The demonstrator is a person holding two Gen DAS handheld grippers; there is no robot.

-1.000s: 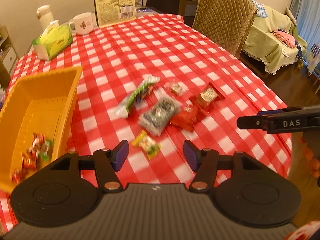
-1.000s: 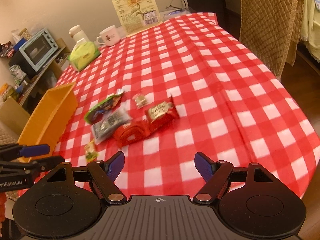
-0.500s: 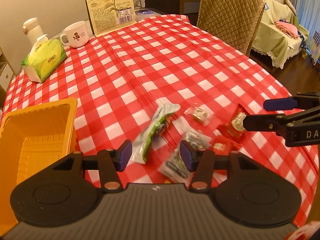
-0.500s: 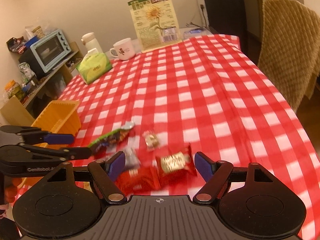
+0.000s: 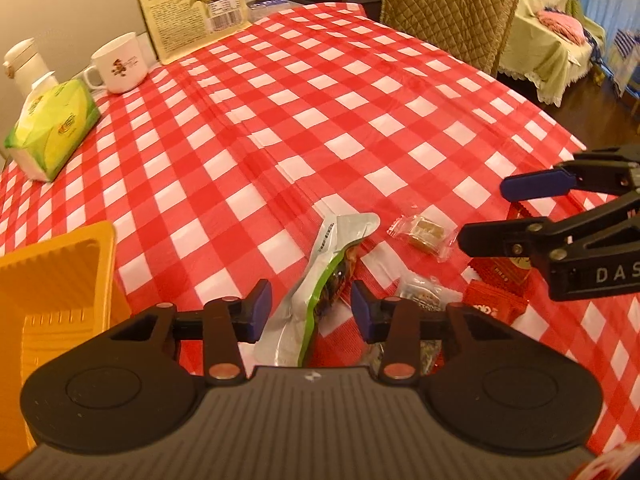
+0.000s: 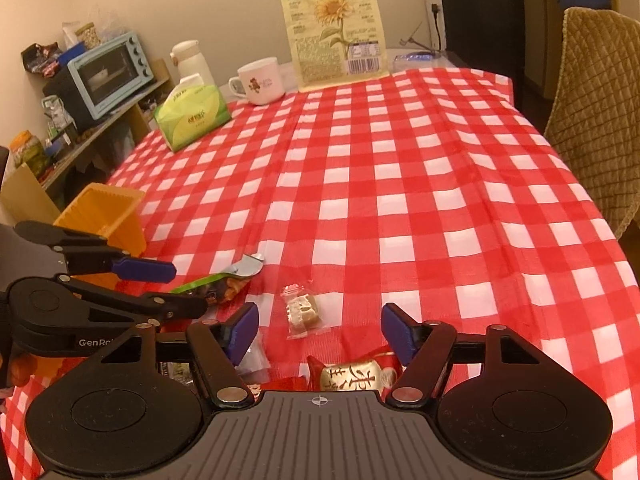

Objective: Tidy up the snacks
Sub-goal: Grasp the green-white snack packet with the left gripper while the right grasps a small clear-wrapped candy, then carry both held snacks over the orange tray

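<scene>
Several snack packets lie in a cluster on the red checked tablecloth. My left gripper (image 5: 311, 311) is open, its blue pads either side of a long green and silver packet (image 5: 320, 280), not closed on it. My right gripper (image 6: 318, 326) is open over a red packet with a gold label (image 6: 352, 376). A small clear-wrapped brown candy (image 6: 301, 312) lies just ahead of it, also in the left wrist view (image 5: 425, 233). A clear packet (image 5: 422, 294) and red packets (image 5: 496, 304) lie between the grippers. The orange basket (image 5: 56, 280) stands at the left.
At the table's far end stand a green tissue pack (image 5: 52, 130), a white mug (image 5: 120, 62) and a tall sunflower-seed bag (image 6: 334, 28). A quilted chair (image 6: 596, 120) stands at the right edge. Shelves with a blue toaster oven (image 6: 108, 72) are beyond the left.
Both grippers have moved forward and down over the snack cluster. The left jaws now straddle the green packet and have narrowed a little. The right gripper now hangs over the red packets.
</scene>
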